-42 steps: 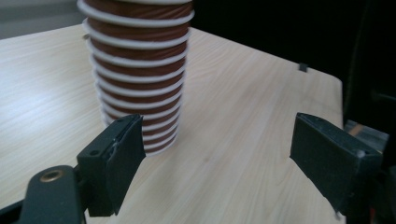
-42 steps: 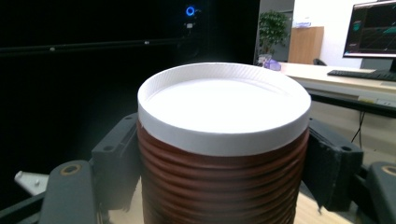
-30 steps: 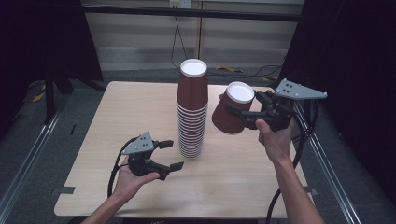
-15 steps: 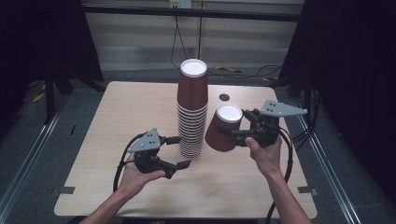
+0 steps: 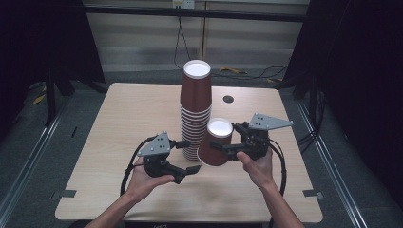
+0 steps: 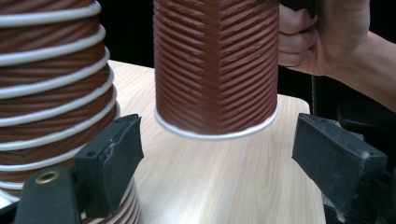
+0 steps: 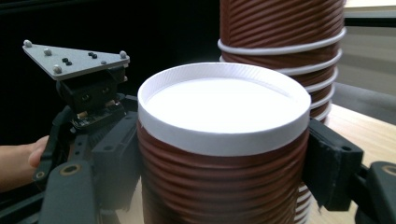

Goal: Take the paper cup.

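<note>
One upside-down cup (image 5: pixel 216 142) stands upright just right of the stack (image 5: pixel 195 109), pinched by the right gripper (image 5: pixel 227 147); the left gripper (image 5: pixel 186 156), jaws spread and empty, waits left of it.

A ribbed brown paper cup (image 5: pixel 216 142) stood upside down, white base up, slightly tilted, at centre frame in the high view, just right of the tall stack of inverted brown cups (image 5: pixel 195 104), near its foot.
</note>
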The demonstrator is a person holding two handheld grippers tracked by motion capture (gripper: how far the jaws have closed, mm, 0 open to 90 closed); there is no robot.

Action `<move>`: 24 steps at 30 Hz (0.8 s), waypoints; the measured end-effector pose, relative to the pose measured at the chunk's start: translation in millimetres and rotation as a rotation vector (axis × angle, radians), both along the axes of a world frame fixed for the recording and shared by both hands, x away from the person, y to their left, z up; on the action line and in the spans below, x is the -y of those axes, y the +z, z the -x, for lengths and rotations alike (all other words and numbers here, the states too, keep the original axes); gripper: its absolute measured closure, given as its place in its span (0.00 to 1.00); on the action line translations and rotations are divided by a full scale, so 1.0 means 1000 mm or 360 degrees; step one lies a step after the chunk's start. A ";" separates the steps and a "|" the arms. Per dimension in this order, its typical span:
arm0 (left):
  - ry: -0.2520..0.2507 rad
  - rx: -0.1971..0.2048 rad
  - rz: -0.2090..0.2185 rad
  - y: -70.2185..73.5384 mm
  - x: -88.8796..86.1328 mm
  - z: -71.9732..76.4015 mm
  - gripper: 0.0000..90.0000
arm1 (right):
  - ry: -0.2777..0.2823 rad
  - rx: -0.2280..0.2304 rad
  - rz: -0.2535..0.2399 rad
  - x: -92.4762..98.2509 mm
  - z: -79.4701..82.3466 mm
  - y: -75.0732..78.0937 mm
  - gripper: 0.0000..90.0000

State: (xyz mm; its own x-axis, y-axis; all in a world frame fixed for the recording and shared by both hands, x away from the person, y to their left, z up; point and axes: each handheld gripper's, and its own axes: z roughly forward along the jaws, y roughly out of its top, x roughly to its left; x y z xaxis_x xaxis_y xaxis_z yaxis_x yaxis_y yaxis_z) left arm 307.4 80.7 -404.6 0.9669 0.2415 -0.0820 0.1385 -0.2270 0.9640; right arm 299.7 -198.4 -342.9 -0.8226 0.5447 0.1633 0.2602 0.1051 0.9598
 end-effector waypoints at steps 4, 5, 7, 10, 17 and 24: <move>-0.0017 -0.0012 -0.0011 -0.003 0.003 0.000 0.17 | 0.0042 -0.0023 -0.0020 -0.008 -0.002 -0.005 0.27; -0.0017 -0.0012 -0.0011 -0.003 0.003 0.000 0.17 | 0.0042 -0.0023 -0.0020 -0.008 -0.002 -0.005 0.27; -0.0029 -0.0015 -0.0014 -0.005 0.005 0.001 0.17 | 0.0051 -0.0030 -0.0011 -0.012 -0.002 -0.005 0.27; -0.0011 -0.0018 -0.0022 -0.007 0.005 0.002 0.17 | 0.0081 -0.0050 -0.0018 -0.019 -0.002 -0.008 0.27; 0.0003 -0.0064 0.0003 -0.011 0.007 -0.001 0.13 | 0.0117 -0.0079 -0.0038 -0.026 -0.002 -0.015 0.27; -0.0025 -0.0076 0.0015 -0.014 0.011 0.000 0.08 | 0.0175 -0.0075 -0.0018 -0.038 0.000 -0.017 0.27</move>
